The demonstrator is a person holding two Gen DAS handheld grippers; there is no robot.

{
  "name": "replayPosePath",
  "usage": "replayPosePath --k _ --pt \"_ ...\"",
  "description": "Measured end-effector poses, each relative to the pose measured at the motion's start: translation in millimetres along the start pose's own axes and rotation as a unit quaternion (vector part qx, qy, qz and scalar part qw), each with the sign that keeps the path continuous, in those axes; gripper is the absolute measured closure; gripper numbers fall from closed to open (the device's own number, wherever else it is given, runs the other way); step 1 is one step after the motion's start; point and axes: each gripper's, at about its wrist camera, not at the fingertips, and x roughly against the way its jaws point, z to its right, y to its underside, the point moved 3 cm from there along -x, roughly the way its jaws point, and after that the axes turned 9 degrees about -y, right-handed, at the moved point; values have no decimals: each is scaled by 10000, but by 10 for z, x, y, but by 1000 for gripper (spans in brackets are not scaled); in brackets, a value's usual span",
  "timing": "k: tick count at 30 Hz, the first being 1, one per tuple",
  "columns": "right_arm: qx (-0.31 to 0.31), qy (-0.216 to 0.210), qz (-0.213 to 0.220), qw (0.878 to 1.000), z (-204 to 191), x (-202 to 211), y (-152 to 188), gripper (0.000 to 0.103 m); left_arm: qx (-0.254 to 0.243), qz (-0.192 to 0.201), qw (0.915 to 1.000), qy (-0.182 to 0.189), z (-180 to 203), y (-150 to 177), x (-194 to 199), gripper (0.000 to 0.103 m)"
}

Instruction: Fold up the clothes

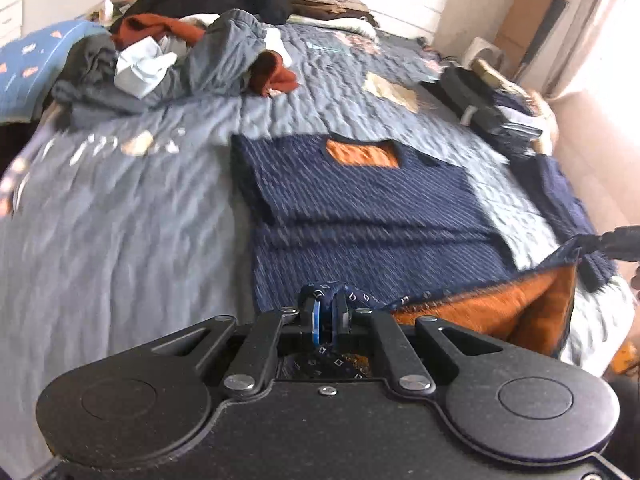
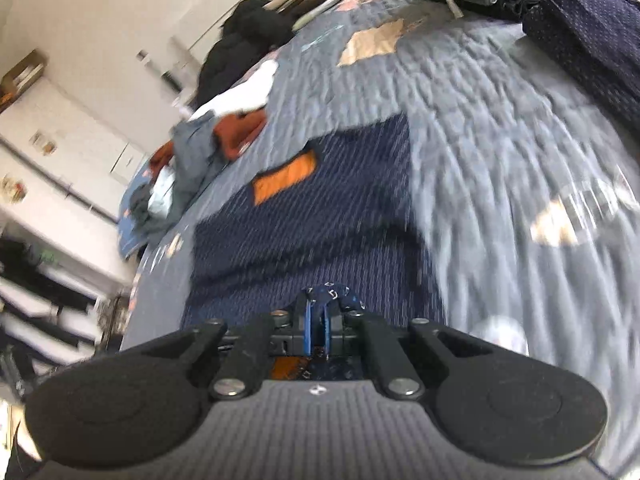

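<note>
Bedroom, white walls; everything sits on a bed under a grey-blue quilt (image 1: 120, 220) with pale patches. Both views are motion-blurred, so fine detail is soft.

Your navy garment (image 1: 360, 208) with the orange lining lies flat mid-quilt, neck opening at the far end showing an orange patch. Its near hem is lifted off the bed: in the left wrist view the edge runs from your left gripper (image 1: 326, 314) rightwards, orange lining facing up, to the tip of the other tool at the frame's right edge.

Left gripper: jaws closed tight, a fold of navy patterned fabric pinched between the blue pads and bulging over the fingertips. More of the same cloth hangs under the jaws.

Right gripper (image 2: 318, 312): same story, jaws clamped on a navy hem fold, with orange lining visible just below the pads.

Unsorted heap (image 1: 172, 60) at the far left of the bed: grey, rust, white and black pieces tangled together. Blue pillow (image 1: 28, 68) just beside it. Folded stack (image 1: 492, 112) of dark items sits on the far right edge, well apart from your garment. Another navy dotted piece (image 2: 588, 36) lies near that stack.
</note>
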Motion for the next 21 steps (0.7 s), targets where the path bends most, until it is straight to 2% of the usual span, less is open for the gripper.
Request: replayPosePath --k 5,10,16,21 --pt "-59 145 165 9997 173 -535 -677 97 -169 56 9997 -166 -31 -619 -513 98" --pt "-54 369 230 9990 376 -1073 -1208 97 -338 45 9987 -381 -43 -1110 -1097 98" --pt "-66 605 385 9974 566 -1566 -1687 97 -381 122 9976 -557 -70 -1574 -1645 98" --pt "86 718 426 9965 665 -1904 -1934 96 -230 187 9982 -527 -90 -1767 -2060 97"
